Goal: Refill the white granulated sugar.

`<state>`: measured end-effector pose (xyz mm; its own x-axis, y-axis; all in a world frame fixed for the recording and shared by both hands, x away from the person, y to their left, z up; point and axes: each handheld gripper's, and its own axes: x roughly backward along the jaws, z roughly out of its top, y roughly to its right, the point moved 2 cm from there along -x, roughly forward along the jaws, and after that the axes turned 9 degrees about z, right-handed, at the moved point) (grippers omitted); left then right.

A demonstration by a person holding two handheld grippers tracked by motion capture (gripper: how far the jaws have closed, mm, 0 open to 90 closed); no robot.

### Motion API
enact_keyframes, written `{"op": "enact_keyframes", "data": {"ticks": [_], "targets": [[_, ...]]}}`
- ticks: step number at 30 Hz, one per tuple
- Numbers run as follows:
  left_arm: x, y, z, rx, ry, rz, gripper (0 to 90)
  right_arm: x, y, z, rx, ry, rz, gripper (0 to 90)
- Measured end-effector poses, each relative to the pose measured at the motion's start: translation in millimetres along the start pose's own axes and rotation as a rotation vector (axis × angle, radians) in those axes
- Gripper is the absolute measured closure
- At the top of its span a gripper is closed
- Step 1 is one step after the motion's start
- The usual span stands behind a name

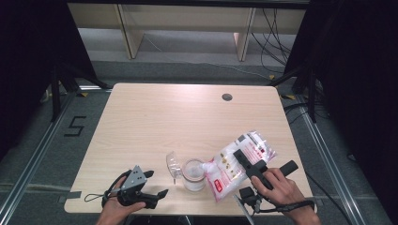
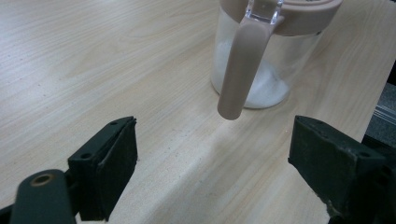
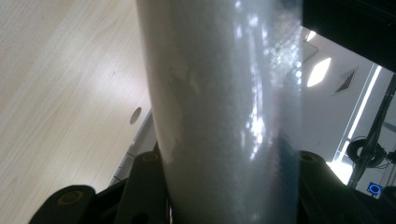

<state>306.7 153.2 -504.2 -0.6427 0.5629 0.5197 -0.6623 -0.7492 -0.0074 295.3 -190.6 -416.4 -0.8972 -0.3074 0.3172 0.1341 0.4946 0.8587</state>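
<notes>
Pouring in progress: right gripper [image 1: 256, 169] clamps the bag [image 1: 237, 161] of white granules mid-body, mouth tipped over the jar [image 1: 193, 175] just ahead. Bag likely soft, saggy, slippery; grip near mid-bulk. Left gripper [image 1: 157, 183] spread wide, empty; jar just ahead, glass probably fragile.

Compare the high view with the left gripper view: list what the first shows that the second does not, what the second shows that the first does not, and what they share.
High view alone: the right tongs shut on a bag of white grains, tilted with its mouth at the jar, and a person's hands. There the jar's clear lid stands open beside it.

Left gripper view alone: a close look at the jar's pinkish handle and collar, and the white grains heaped at its bottom.

Both share: the wooden table, the jar, and the left tongs, open and holding nothing.
</notes>
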Motion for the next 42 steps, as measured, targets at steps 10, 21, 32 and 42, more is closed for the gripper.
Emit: {"op": "enact_keyframes", "data": {"ticks": [10,21,32,42], "targets": [[0.0,0.0,0.0,0.000,0.000,0.000,15.1,0.7,2.0,0.6,0.015,0.004,0.001,64.2],[0.3,-1.2,0.0,-0.014,-0.006,0.004,15.1,1.3,1.9,1.2,0.002,0.004,0.005,64.7],[0.3,-1.2,0.0,-0.013,-0.006,0.005,15.1,1.1,1.4,1.8,0.003,0.005,0.006,65.1],[0.2,-0.7,0.0,-0.008,-0.006,-0.002,15.0,1.5,3.1,-0.3,0.023,0.004,0.002,65.4]]}}
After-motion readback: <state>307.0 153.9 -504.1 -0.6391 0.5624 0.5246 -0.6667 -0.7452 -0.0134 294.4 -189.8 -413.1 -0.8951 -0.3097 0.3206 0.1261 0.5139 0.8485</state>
